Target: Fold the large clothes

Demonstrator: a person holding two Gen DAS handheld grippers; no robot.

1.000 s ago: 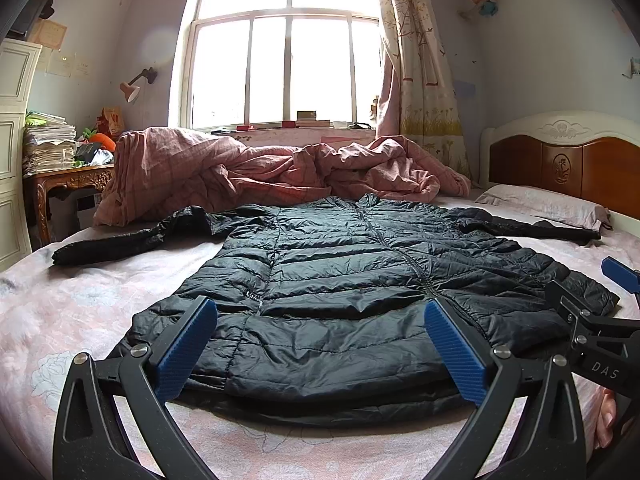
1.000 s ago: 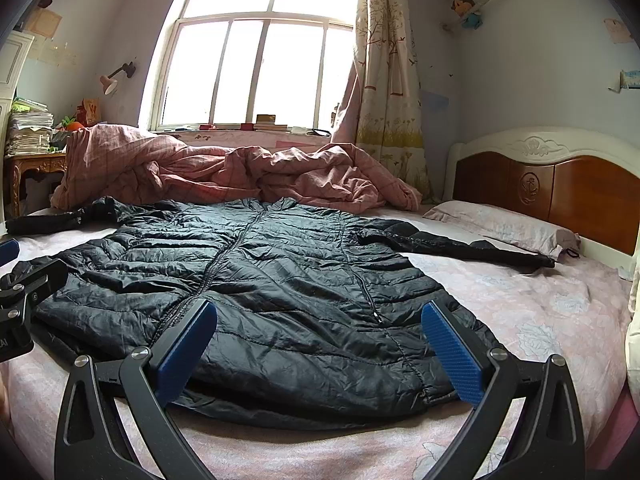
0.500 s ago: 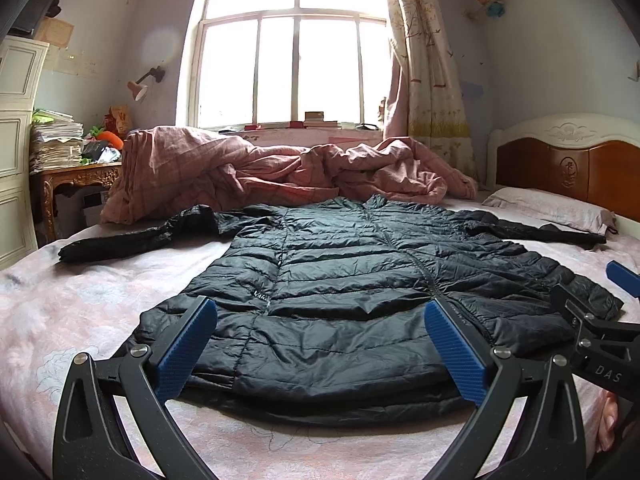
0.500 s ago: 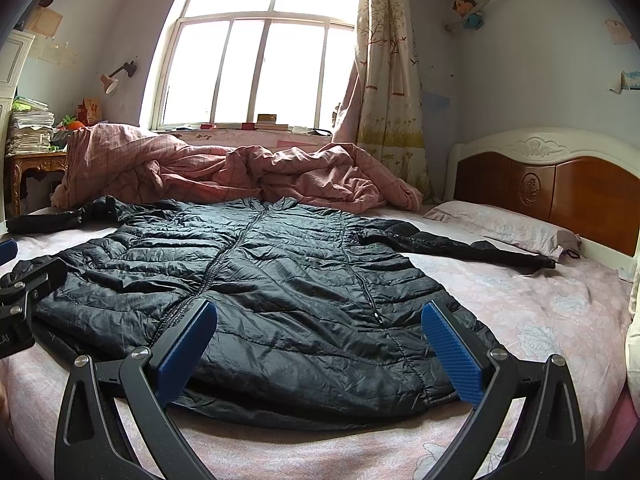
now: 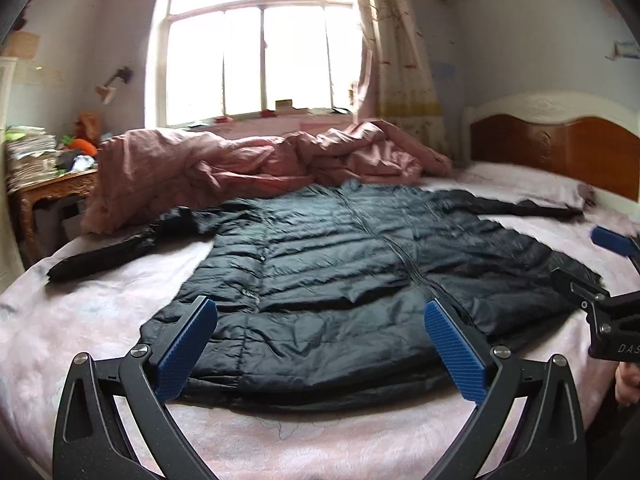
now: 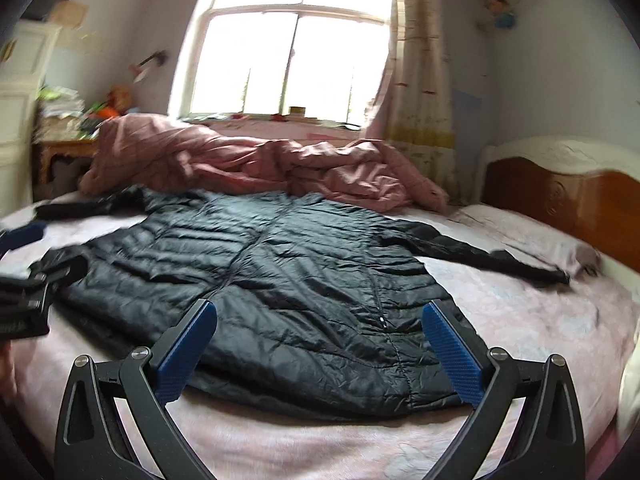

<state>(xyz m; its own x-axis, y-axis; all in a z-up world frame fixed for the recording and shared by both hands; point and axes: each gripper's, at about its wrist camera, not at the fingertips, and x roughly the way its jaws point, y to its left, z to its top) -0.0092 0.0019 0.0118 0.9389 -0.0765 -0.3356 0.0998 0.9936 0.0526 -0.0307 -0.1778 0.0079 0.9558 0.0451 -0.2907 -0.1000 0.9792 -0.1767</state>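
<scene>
A black quilted down jacket (image 5: pixel 352 264) lies flat and zipped on the pink bed sheet (image 5: pixel 92 320), hem towards me, both sleeves spread out to the sides. It also shows in the right wrist view (image 6: pixel 280 280). My left gripper (image 5: pixel 320 344) is open and empty, just above the hem's left half. My right gripper (image 6: pixel 320 344) is open and empty, above the hem's right half. The right gripper also shows at the right edge of the left wrist view (image 5: pixel 600 280). The left gripper shows blurred at the left edge of the right wrist view (image 6: pixel 24 280).
A crumpled pink quilt (image 5: pixel 260 168) lies behind the jacket under the window (image 5: pixel 260 48). A wooden headboard (image 5: pixel 560 148) and a pillow (image 5: pixel 528 184) are at the right. A wooden side table (image 5: pixel 52 196) with stacked papers stands at the left.
Both cameras have risen and moved; the views are blurred and the jacket sits lower and smaller. The right wrist view has swung to the left. The jaws stay open and the jacket has not moved.
</scene>
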